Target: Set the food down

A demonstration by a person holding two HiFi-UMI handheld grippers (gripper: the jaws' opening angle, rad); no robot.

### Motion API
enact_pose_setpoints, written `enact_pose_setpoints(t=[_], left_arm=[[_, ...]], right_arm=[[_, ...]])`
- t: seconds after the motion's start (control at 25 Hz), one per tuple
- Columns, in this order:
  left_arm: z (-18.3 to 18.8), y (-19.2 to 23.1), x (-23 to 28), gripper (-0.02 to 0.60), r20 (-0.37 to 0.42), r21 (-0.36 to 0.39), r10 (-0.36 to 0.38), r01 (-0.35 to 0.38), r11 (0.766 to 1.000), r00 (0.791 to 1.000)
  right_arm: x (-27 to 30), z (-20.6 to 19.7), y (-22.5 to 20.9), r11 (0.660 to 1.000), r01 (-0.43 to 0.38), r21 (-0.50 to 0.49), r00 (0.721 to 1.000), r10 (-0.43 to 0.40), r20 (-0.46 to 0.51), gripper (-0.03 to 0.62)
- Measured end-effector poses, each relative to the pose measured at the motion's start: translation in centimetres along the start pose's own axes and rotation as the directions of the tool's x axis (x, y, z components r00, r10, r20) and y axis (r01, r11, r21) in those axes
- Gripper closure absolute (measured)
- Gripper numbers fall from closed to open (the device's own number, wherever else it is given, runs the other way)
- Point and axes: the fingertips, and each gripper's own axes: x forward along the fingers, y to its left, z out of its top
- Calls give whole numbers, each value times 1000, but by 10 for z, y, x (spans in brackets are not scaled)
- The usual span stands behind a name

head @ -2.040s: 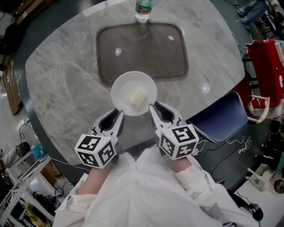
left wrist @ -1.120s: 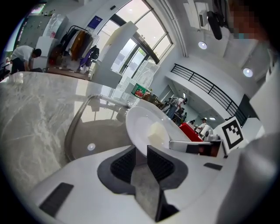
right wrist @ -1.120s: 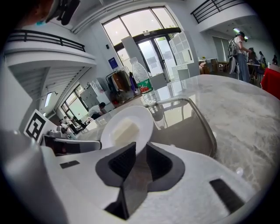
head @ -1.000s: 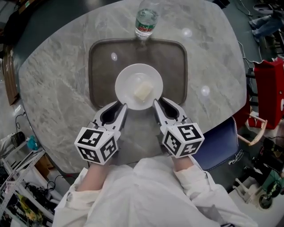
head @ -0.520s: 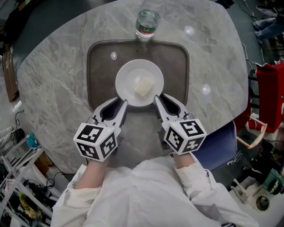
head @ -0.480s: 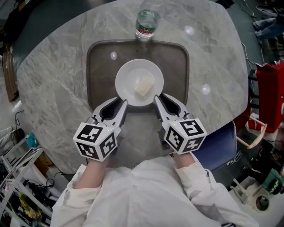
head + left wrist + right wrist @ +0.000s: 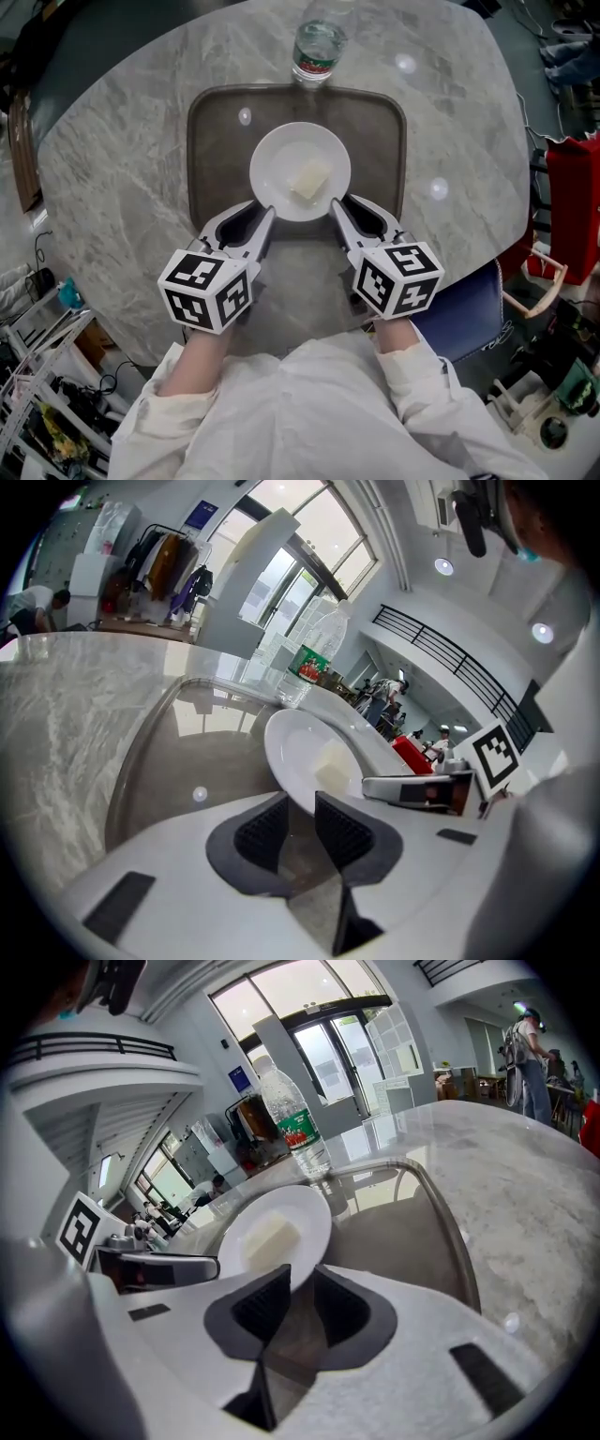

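Clamping white plate [image 7: 274, 155], fingers of left gripper [image 7: 265, 215], right gripper [image 7: 336, 205]; food block [image 7: 309, 180] on it, over tray [image 7: 214, 141]

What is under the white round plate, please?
The dark brown rectangular tray on the grey marble table. The white round plate covers the tray's middle, so whether it rests on the tray cannot be seen.

Large open hall, lab-cum-office type: tall windows [image 7: 328, 1054] and balcony railing [image 7: 441, 653] seen overhead; marble table [image 7: 122, 141], gear-cluttered rack [image 7: 37, 370], person [image 7: 530, 1049] noted.
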Motion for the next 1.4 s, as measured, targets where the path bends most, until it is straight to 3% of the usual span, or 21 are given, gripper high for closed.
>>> enact_pose_setpoints(t=[1.12,1.4], left_arm=[[-3,11,11,500,-106,-35,99,-103,994,989],[-6,13,13,500,-122,-11,149,-151,988,981]], right_arm=[[13,-4,-6,998,67,-20,992,-68,-103,530],[14,-6,-4,993,87,-82,989,-96,-112,530]])
